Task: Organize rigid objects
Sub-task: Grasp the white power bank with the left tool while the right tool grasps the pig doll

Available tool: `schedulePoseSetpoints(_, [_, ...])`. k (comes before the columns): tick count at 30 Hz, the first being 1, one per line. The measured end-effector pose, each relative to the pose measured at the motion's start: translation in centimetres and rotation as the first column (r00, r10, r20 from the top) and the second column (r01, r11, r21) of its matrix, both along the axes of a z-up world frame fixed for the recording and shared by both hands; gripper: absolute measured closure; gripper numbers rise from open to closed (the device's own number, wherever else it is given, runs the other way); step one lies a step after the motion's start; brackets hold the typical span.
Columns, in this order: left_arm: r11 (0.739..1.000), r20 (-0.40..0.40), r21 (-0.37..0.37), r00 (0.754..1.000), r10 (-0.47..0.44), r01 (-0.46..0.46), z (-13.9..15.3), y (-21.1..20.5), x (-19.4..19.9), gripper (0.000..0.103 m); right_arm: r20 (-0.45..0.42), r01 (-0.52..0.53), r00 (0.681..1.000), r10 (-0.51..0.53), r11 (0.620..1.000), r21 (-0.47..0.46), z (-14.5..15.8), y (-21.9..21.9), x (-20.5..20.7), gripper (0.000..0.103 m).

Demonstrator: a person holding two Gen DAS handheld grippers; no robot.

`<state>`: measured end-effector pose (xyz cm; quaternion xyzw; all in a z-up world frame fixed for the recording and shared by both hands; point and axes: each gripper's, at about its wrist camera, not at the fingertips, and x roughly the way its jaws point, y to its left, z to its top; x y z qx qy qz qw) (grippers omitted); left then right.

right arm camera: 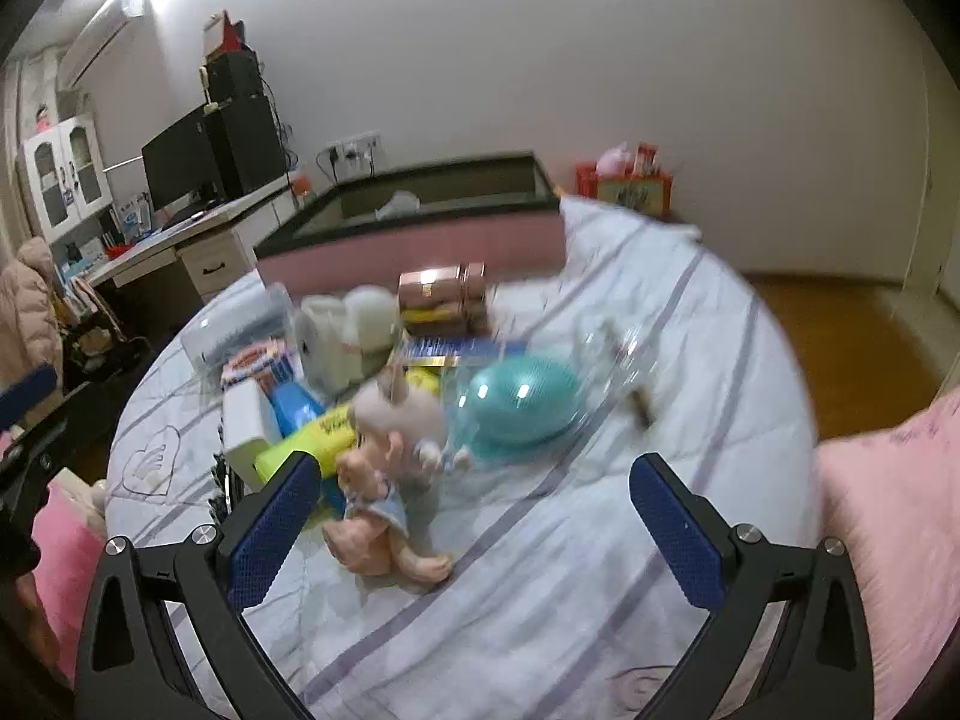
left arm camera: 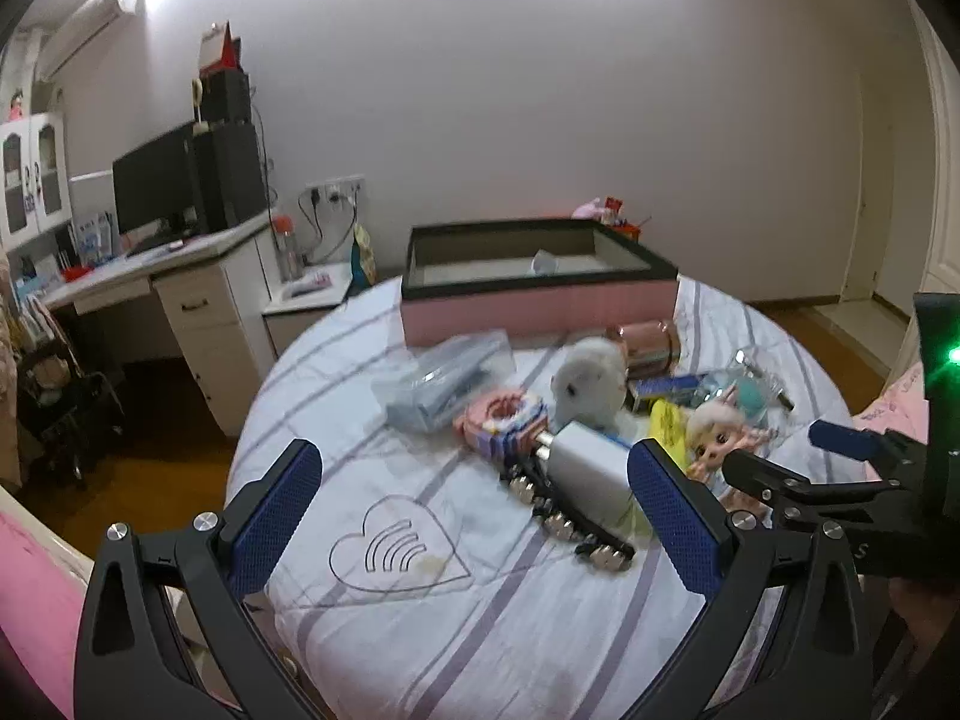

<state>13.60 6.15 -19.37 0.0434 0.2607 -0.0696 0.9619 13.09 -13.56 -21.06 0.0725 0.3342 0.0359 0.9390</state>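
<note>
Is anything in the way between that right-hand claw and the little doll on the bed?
Nothing visible. The doll sits on the quilt just ahead of the right gripper, close to its left finger, jaws wide open. The rest of the pile lies behind the doll.

Our left gripper [left arm camera: 474, 507] hangs wide open over the striped bedspread [left arm camera: 420, 630]. At one o'clock a white box [left arm camera: 585, 459] lies on a studded strap [left arm camera: 564, 513]; the pink box [left arm camera: 534, 282] sits at twelve.
</note>
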Motion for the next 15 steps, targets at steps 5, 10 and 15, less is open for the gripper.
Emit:
schedulePoseSetpoints(5, [1.000, -0.030, -0.003, 1.000, 0.000, 0.000, -1.0, 0.5, 0.7, 0.000, -0.054, -0.034, 0.998, 0.037, 0.998, 0.049, -1.7, 0.5, 1.5, 0.017])
schedulePoseSetpoints(10, [1.000, -0.049, -0.018, 0.999, 0.001, -0.002, -1.4, 0.8, 1.6, 0.000, -0.051, -0.099, 0.993, 0.104, 0.991, 0.091, -1.6, 1.1, 2.3, 0.042])
schedulePoseSetpoints(15, [0.998, -0.092, -0.055, 0.996, -0.003, -0.002, -2.2, 0.9, 2.6, 0.000, -0.052, -0.162, 0.985, 0.167, 0.982, 0.094, -1.4, 1.4, 2.3, 0.064])
